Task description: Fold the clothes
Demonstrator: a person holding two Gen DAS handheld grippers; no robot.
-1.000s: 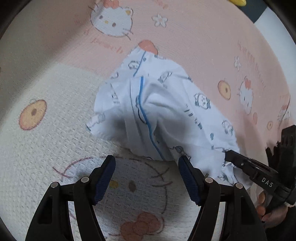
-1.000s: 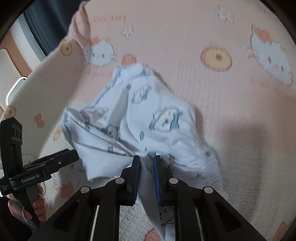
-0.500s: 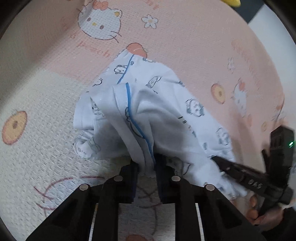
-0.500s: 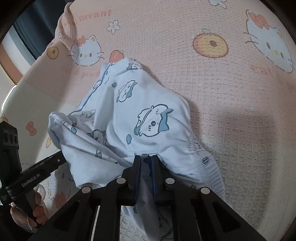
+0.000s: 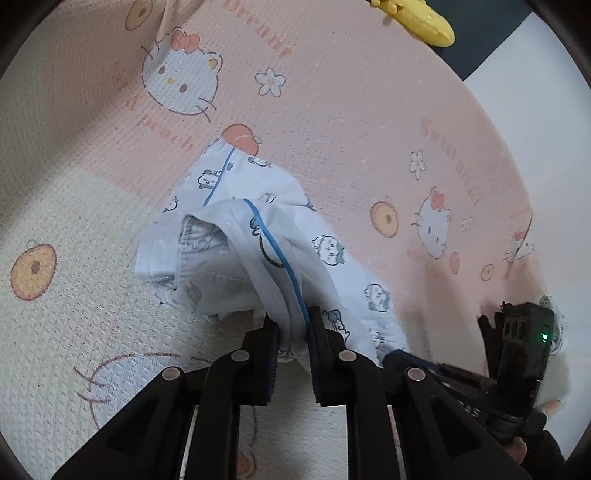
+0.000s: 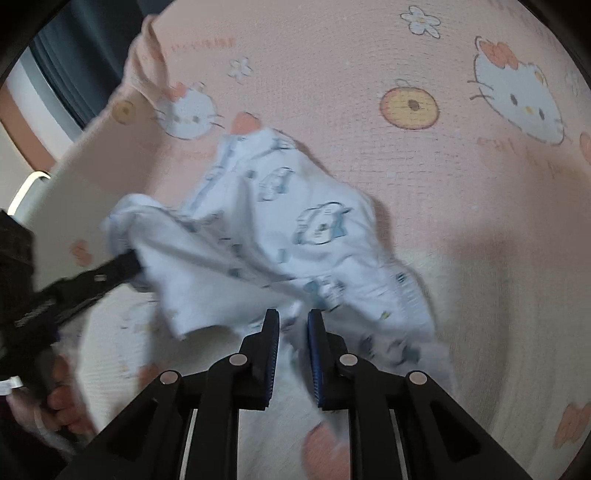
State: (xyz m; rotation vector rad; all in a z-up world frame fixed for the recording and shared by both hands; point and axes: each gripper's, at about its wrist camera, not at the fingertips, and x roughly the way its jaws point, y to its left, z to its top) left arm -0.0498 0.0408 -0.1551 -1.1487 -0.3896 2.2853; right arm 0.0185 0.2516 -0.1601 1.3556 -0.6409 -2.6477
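Note:
A small white garment (image 5: 266,243) with blue cartoon prints and blue piping lies crumpled on a pink and cream cartoon-cat blanket (image 5: 351,110). My left gripper (image 5: 291,326) is shut on a bunched, piped edge of the garment and holds it lifted. My right gripper (image 6: 293,325) is shut on another edge of the same garment (image 6: 295,221). The right gripper also shows at the lower right of the left wrist view (image 5: 424,363); the left gripper shows at the left of the right wrist view (image 6: 125,266). The cloth hangs stretched between the two grippers.
A yellow object (image 5: 417,18) lies at the blanket's far edge. Beyond the blanket there is a white surface (image 5: 535,92) and a dark strip. In the right wrist view a folded-up blanket corner (image 6: 147,74) stands at the upper left.
My left gripper went from open and short of the garment to shut on its piped edge, then lifted it. My right gripper stayed shut on the cloth and moved; the garment shifted.

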